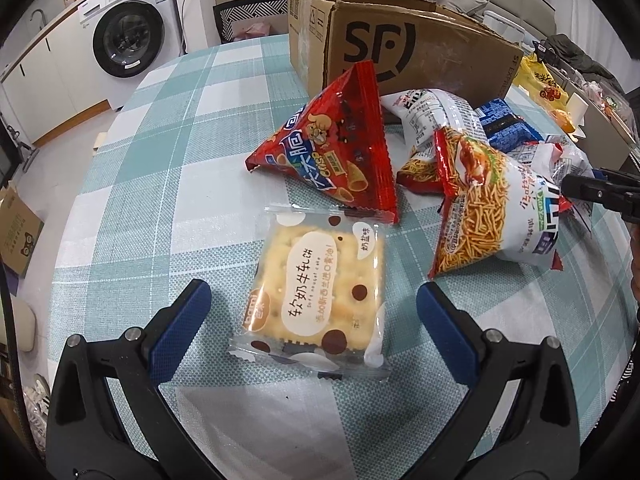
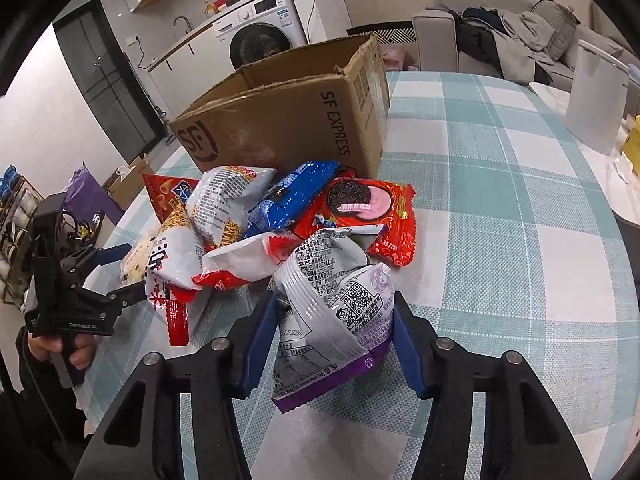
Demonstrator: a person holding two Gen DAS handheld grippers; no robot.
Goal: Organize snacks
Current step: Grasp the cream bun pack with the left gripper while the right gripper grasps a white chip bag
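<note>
While the right tongs (image 2: 334, 330) clamp a white-and-purple snack bag (image 2: 332, 316), both blue pads (image 2: 258, 350) press its sides and the bag stands tilted between them, its purple bottom seam low over the checked cloth of the bench (image 2: 500, 208). No earlier view is given, so only the grip itself is recorded. Just beyond the held bag lies the snack heap: a red cookie packet (image 2: 370, 216) behind it, a blue packet (image 2: 292, 196) beside that, and white noodle-snack bags (image 2: 228, 200) toward the left, one of them (image 2: 168, 264) nearest the left tongs. Behind the heap, and touching it at the blue packet, stands an open cardboard box (image 2: 288, 120), set toward the far edge of the bench.

The left tongs (image 1: 314, 336) stand wide apart, gripping nothing; a square cracker packet (image 1: 320, 300) lies flat on the cloth between the two fingers (image 1: 180, 332), touching neither. Past it lies a red triangular crisp bag (image 1: 332, 152), then an orange-and-white noodle-snack bag (image 1: 492, 216) to the right, with the box (image 1: 400, 52) behind both. A hand (image 2: 76, 350) holds the left tongs' handle at the left edge of the right wrist view. Beyond the bench stand a washing machine (image 1: 128, 36) and a grey sofa (image 2: 520, 40) piled with clothes.
</note>
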